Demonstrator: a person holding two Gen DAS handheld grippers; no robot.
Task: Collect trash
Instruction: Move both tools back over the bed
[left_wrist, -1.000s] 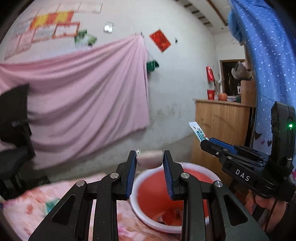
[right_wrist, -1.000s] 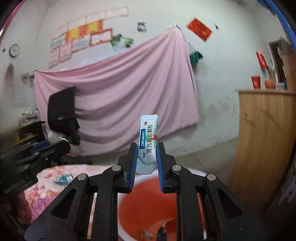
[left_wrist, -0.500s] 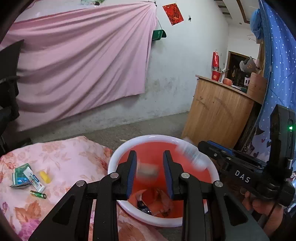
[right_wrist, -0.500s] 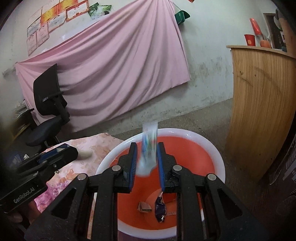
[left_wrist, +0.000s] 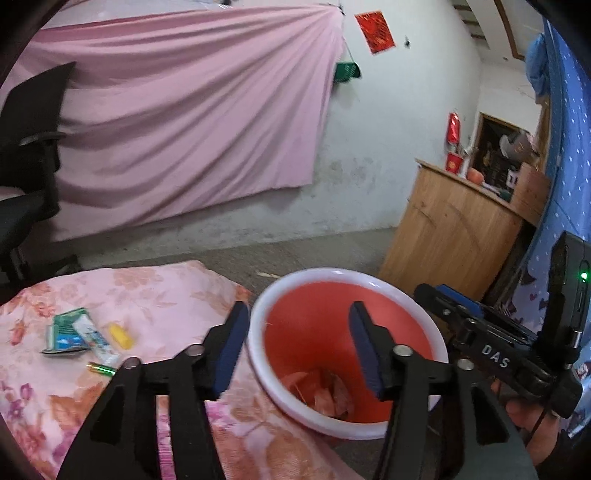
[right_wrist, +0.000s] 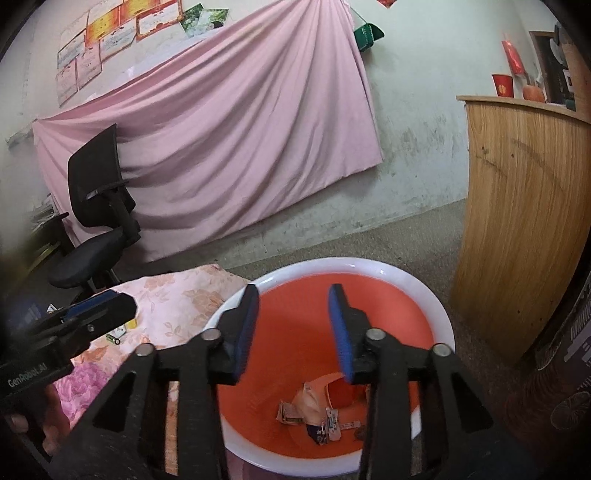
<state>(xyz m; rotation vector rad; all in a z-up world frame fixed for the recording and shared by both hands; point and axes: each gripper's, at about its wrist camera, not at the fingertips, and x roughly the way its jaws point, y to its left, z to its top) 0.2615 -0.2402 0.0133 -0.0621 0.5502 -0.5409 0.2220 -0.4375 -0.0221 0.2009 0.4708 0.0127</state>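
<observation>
A red bin with a white rim (left_wrist: 258, 321) (right_wrist: 424, 295) stands beside the floral pink cloth (left_wrist: 147, 288). Several scraps of trash (right_wrist: 325, 410) lie at its bottom, also seen in the left wrist view (left_wrist: 325, 391). My left gripper (left_wrist: 295, 339) is open and empty above the bin's rim. My right gripper (right_wrist: 293, 325) is open and empty over the bin's mouth. On the cloth lie a green packet (left_wrist: 66, 330), a white tube (left_wrist: 94, 339), a yellow piece (left_wrist: 120, 334) and a small green battery (left_wrist: 101, 368).
A black office chair (right_wrist: 99, 221) stands at the left by the pink hanging sheet (right_wrist: 221, 140). A wooden counter (right_wrist: 524, 206) stands at the right, close to the bin. A blue dotted curtain (left_wrist: 569, 147) hangs at the far right.
Both grippers tilted down over the bin and opened. The pale lump left my left gripper and the sachet left my right gripper; both dropped into the bin.
</observation>
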